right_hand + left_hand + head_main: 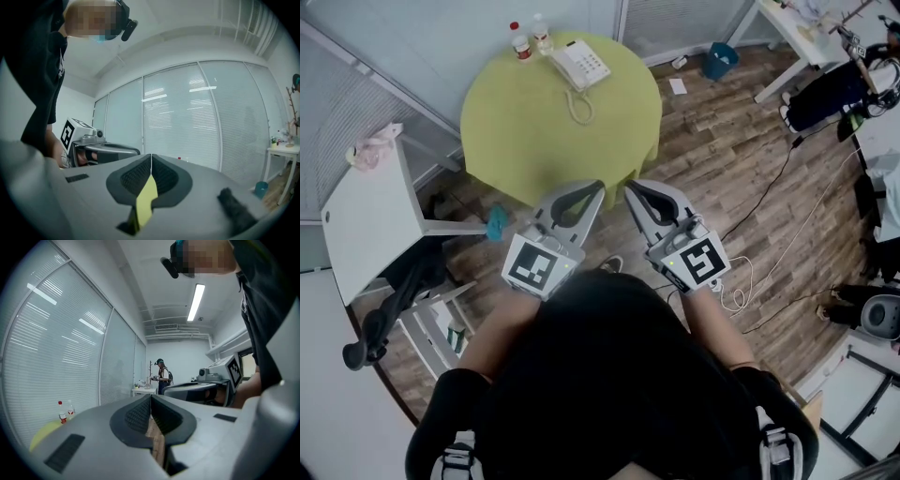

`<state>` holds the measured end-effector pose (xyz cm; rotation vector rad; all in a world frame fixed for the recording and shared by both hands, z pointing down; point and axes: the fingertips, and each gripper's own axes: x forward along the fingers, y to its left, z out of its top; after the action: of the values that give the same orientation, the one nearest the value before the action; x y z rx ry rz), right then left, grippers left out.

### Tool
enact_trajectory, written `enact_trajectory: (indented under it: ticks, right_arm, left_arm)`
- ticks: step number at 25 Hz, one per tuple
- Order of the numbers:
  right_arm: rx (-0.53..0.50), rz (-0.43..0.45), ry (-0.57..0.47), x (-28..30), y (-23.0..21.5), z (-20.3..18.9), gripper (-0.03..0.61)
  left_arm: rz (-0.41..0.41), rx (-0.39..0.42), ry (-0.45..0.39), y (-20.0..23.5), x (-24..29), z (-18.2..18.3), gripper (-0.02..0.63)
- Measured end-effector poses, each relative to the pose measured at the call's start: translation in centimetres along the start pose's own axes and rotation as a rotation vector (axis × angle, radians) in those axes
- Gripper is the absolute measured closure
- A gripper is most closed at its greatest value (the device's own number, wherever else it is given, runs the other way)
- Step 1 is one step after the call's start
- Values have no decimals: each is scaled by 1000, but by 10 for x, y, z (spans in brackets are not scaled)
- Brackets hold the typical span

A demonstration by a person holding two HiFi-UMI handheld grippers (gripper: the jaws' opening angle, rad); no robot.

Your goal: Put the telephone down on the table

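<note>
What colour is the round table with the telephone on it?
Yellowish green. The table shows best in the head view.

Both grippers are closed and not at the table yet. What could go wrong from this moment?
1. The telephone stands at the far side of the table, right beside two bottles. A reach across could tip them over.
2. Its coiled cord lies loose on the table and may catch a finger.
3. The left gripper and the right gripper both have shut fingers, so pushing in without opening would probably shove the telephone.
</note>
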<state>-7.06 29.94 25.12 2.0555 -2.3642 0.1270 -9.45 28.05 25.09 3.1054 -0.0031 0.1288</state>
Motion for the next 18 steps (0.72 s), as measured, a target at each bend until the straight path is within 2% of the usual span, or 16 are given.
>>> enact_trajectory:
  ticks: [7,18]
  right_arm:
    - [17,21,-3,-10,-14,-2,560]
    - [14,20,22,20,-35,-13,560]
  left_arm:
    - [26,9,16,-8,14,-1,600]
    - [39,-13,20,28,30,-11,600]
